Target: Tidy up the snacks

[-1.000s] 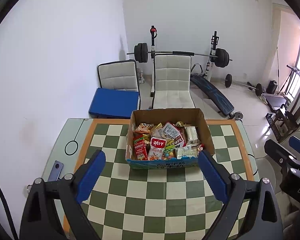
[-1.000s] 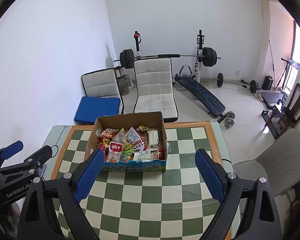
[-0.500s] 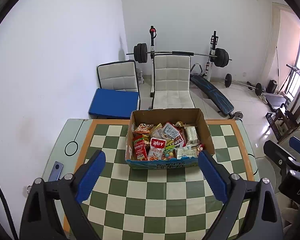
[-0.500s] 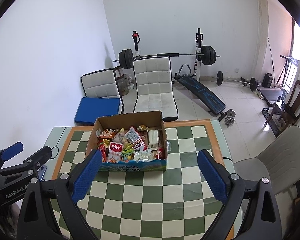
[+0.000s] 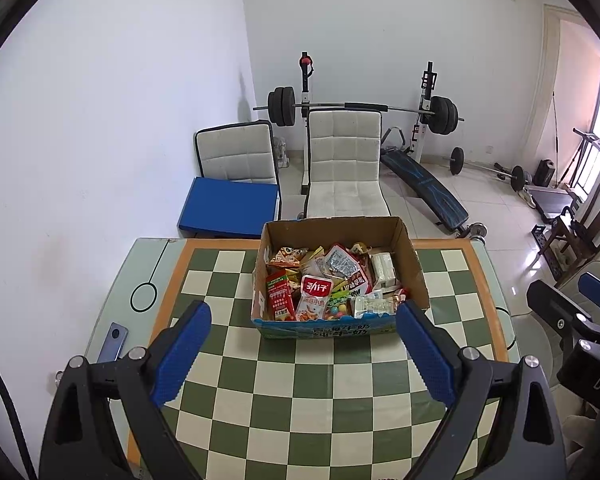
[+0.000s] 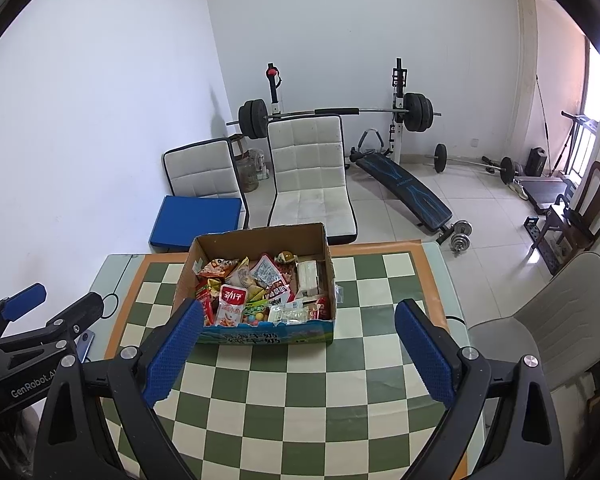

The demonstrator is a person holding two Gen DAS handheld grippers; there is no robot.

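Left wrist view: left gripper (image 5: 302, 354) hung empty, jaws spread wide, short of the cardboard box (image 5: 416, 268) of snacks (image 5: 328, 286) at the table's (image 5: 300, 400) far edge, probably lining up. Right wrist view: right gripper (image 6: 298, 352) had just opened wider, nothing between its jaws, box (image 6: 260, 240) near the far-left corner.

Black tool (image 5: 304, 354) frames, blue textured pads (image 6: 424, 354), silver screws, white lettering

White walls (image 5: 120, 100) all round, pale glossy floor tiles (image 5: 480, 200). Two white padded chairs (image 6: 306, 168) beyond the far edge of the checkered table (image 5: 312, 392), a blue cushion (image 5: 230, 206) on the left one. Further back a barbell rack (image 6: 398, 112) and slanted bench (image 6: 404, 192). Daylight from a window (image 6: 592, 92) at right.
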